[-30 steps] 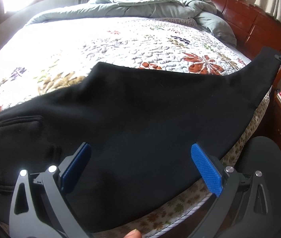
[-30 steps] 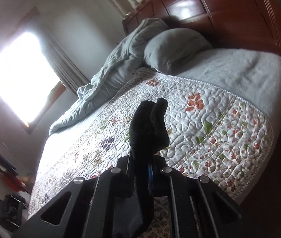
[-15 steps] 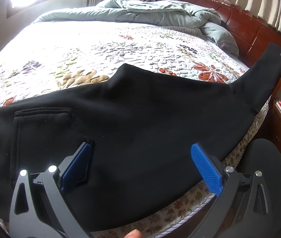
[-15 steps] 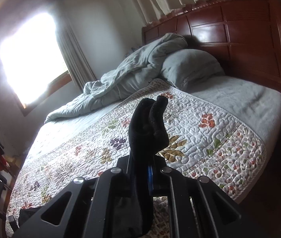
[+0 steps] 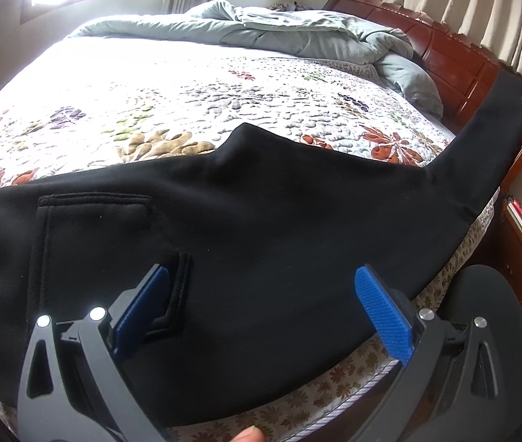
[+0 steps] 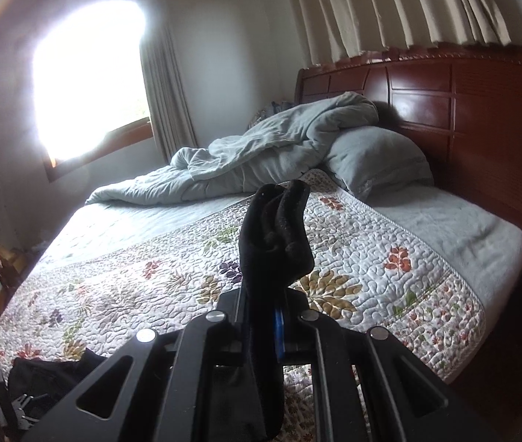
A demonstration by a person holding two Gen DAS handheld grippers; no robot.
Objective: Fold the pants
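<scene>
You are pinching the pants (image 5: 261,228) hem in your right gripper (image 6: 277,316); left gripper (image 5: 261,309) gaping wide at lower frame—keep lifting evenly.

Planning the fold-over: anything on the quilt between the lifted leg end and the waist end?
Nothing visible. The right gripper holds the pants leg end up; the quilt beside them is bare. The grey duvet sits bunched by the headboard, away from them.
</scene>
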